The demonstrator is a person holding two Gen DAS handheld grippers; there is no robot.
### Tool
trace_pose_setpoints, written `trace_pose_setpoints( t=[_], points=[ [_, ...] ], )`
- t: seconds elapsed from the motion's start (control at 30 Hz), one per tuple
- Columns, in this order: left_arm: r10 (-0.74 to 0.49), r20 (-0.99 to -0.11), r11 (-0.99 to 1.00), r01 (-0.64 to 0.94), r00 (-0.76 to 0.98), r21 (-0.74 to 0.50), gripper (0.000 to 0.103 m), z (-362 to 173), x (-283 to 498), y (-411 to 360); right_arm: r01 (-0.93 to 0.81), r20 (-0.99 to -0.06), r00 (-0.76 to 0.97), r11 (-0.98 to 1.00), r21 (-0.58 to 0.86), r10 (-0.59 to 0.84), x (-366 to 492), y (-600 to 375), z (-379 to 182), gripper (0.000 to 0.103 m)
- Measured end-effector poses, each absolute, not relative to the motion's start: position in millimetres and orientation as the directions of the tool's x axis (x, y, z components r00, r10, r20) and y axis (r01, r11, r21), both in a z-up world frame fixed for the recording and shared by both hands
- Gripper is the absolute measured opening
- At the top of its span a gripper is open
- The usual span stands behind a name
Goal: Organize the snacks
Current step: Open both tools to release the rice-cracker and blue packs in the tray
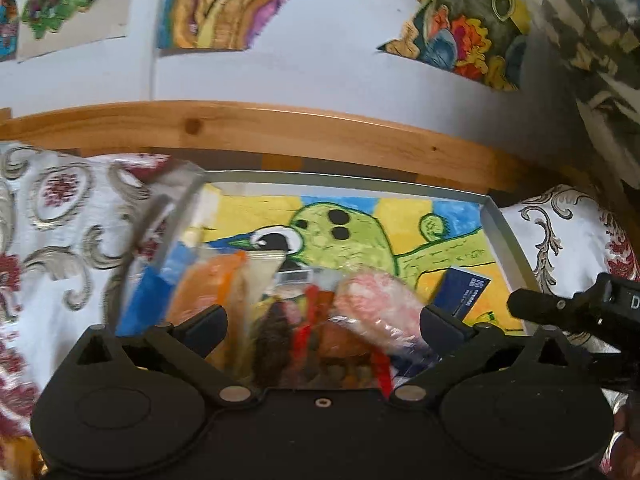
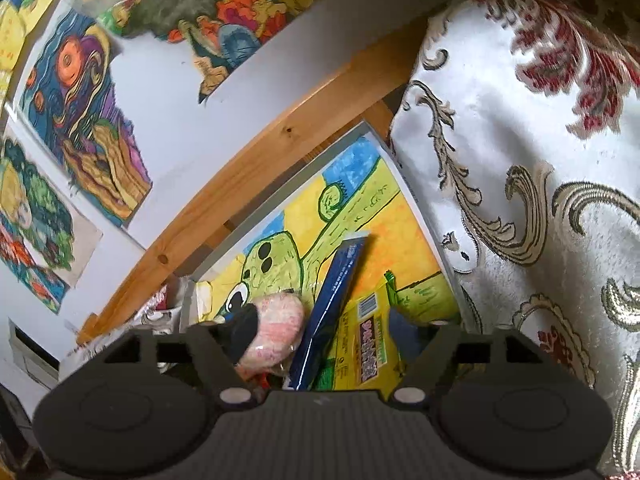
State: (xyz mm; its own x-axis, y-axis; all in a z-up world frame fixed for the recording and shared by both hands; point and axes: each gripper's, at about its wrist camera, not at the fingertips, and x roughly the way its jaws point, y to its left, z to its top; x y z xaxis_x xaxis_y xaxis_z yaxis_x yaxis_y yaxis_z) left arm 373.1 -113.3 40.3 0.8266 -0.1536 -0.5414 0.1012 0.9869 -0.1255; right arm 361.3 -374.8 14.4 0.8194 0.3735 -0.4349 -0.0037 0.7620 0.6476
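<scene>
A shallow grey tray (image 1: pixel 500 236) lined with a painting of a green creature holds a heap of snacks. In the left wrist view my left gripper (image 1: pixel 324 322) is open just above the heap's near side. Under it lie an orange packet (image 1: pixel 204 284), a clear bag (image 1: pixel 264 272) and a pink wrapped snack (image 1: pixel 376 300). A dark blue packet (image 1: pixel 464 288) lies to the right. My right gripper (image 2: pixel 342 334) is open too, low over the dark blue packet (image 2: pixel 332 300) and a yellow packet (image 2: pixel 368 340). The pink snack (image 2: pixel 276 320) sits by its left finger.
A wooden rail (image 1: pixel 280 128) runs behind the tray, against a white wall hung with colourful paintings (image 1: pixel 224 0). White cloth with a red and grey pattern (image 1: pixel 60 240) lies on both sides of the tray (image 2: pixel 540 240). The other gripper's black body (image 1: pixel 580 312) enters at right.
</scene>
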Motion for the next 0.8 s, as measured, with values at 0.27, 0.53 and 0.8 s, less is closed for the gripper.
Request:
trace_pose_setpoints(
  t=[0.27,0.53,0.8],
  points=[
    [-0.103,-0.550,0.991,0.036,0.829,-0.131,0.102,56.8,338.0,-82.4,-0.111,-0.421,0.839,0.866,0.487,0.344,334.1,-346.2,33.5,0.097],
    [-0.079,-0.524,0.993,0.021,0.848,-0.117,0.102,70.3,287.3,-60.7,-0.167,-0.418,0.869,0.953,0.254,0.264,279.0,-312.4,49.5,0.101],
    [-0.079,-0.509,0.993,0.023,0.857,-0.116,0.102,76.8,233.4,-48.2,-0.152,-0.335,0.918,0.969,0.194,0.211,215.6,-305.0,61.2,0.103]
  ],
)
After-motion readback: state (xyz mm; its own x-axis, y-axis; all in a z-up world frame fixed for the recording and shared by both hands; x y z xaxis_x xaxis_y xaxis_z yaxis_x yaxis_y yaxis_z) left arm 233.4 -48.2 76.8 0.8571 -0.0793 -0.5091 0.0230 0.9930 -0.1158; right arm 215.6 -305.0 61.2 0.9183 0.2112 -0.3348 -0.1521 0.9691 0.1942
